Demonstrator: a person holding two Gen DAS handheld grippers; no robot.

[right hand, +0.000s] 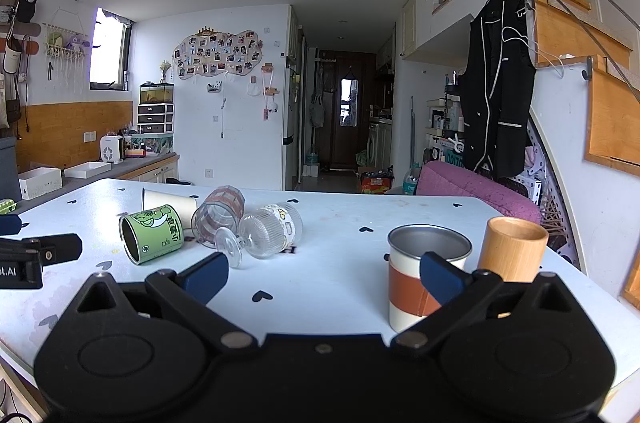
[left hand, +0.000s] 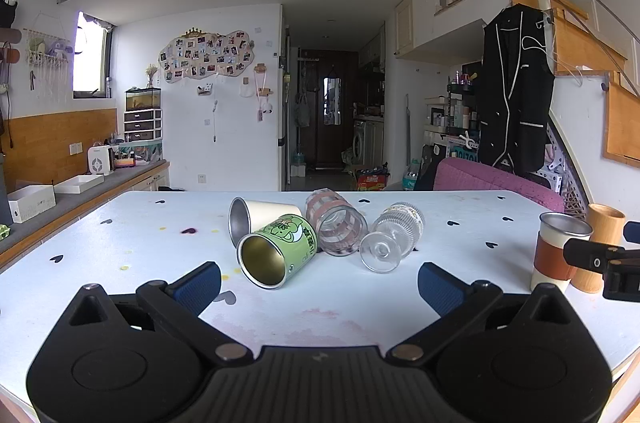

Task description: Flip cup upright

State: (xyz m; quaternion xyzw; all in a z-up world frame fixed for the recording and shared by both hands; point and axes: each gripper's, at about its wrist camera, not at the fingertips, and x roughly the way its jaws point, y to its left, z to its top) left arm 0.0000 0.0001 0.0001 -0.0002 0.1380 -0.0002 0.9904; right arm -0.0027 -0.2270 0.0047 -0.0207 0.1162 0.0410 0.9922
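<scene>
Nearest the cameras, the left gripper [left hand: 319, 283] hovers low over the white table with small black hearts [left hand: 120, 247], its blue-padded fingers spread wide and holding nothing. The right gripper [right hand: 324, 275] is likewise spread and empty, with its right finger crossing in front of the upright metal cup with an orange band [right hand: 424, 275]; whether it touches the cup cannot be told. Just beside that stands an upright bamboo cup [right hand: 512, 251].

Further out lies a cluster of four tipped vessels: a green printed metal cup [left hand: 276, 251] with its mouth facing the left gripper, a cream metal cup [left hand: 260, 219] behind and touching it, a pink-striped glass tumbler [left hand: 336, 223], and a clear ribbed stemmed glass [left hand: 394, 237] with its foot towards the camera.

The risk, as I judge it: the lying cups are crowded, so reaching for the green one could nudge a neighbour into rolling, and the stemmed glass looks most fragile. A sideways sweep by the right gripper could knock over the banded cup
</scene>
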